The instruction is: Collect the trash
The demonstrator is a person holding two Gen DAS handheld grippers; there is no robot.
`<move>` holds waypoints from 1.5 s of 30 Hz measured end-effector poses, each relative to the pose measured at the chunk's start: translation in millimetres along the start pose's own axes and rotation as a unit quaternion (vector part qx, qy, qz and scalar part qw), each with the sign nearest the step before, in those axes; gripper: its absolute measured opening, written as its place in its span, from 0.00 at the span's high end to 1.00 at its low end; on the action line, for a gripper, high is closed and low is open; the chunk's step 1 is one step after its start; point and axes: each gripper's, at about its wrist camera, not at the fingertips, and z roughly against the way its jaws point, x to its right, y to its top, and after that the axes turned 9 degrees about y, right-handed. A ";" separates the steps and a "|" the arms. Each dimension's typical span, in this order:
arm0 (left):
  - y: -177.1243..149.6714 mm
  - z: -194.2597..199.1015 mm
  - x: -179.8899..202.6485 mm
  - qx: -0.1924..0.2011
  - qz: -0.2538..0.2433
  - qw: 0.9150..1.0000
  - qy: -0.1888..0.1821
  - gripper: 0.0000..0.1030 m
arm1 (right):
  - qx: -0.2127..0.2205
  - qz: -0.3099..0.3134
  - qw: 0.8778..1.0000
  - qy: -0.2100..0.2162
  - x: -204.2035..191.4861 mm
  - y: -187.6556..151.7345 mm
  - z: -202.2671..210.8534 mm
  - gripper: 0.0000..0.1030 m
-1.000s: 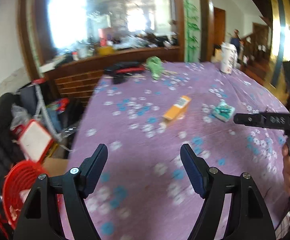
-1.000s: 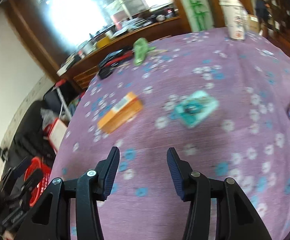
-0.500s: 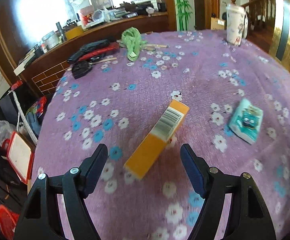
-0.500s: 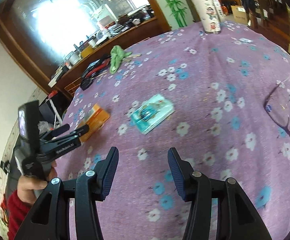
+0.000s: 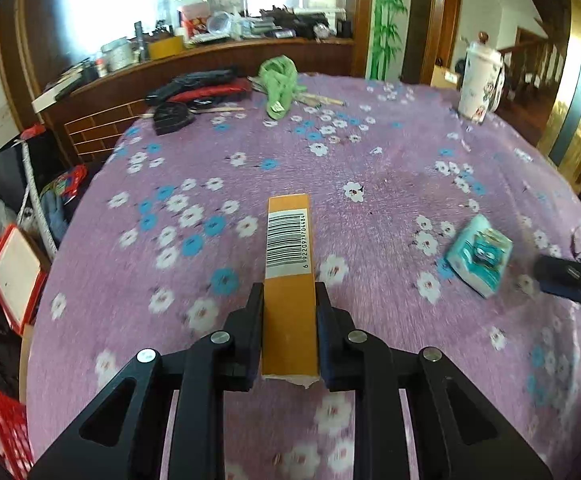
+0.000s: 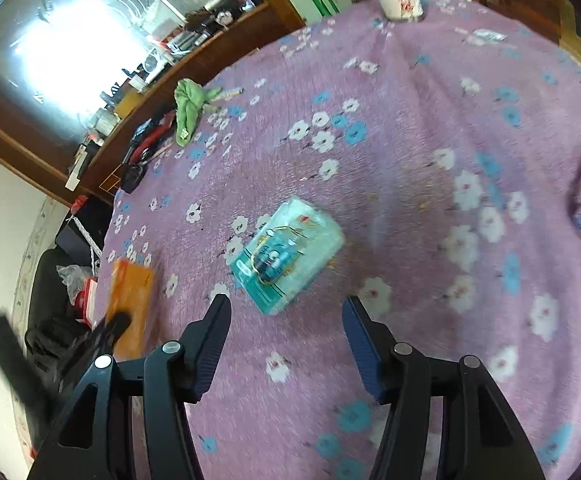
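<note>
Two grips to manage: left gripper (image 5: 289, 330) is clamped on the orange box (image 5: 289, 280) toward the table's (image 5: 370, 184) near-left edge; lift straight, keeping the pinch square. Right gripper (image 6: 286, 334), jaws opening and nothing between them, should straddle the teal tissue pack (image 6: 288, 254) mid-table before closing.

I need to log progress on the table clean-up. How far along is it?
Nothing looks binned yet. In hand: the left gripper is shut on the orange box, which is still at tablecloth level. Left: the teal tissue pack lies ahead of the right gripper, whose jaws are opening with nothing between them.
</note>
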 end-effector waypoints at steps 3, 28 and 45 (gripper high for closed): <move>-12.2 14.1 -12.5 0.012 0.022 1.000 -0.008 0.79 | -0.002 0.005 1.000 -0.022 -7.4 5.8 -13.7 0.39; -22.5 9.4 -41.7 0.046 0.049 0.998 0.007 0.79 | 0.017 0.156 0.976 -0.154 -57.4 -0.8 -58.2 0.71; -47.8 67.2 -13.1 0.063 0.011 0.998 -0.006 0.79 | 0.051 0.176 0.981 -0.058 -70.9 -86.4 37.4 0.72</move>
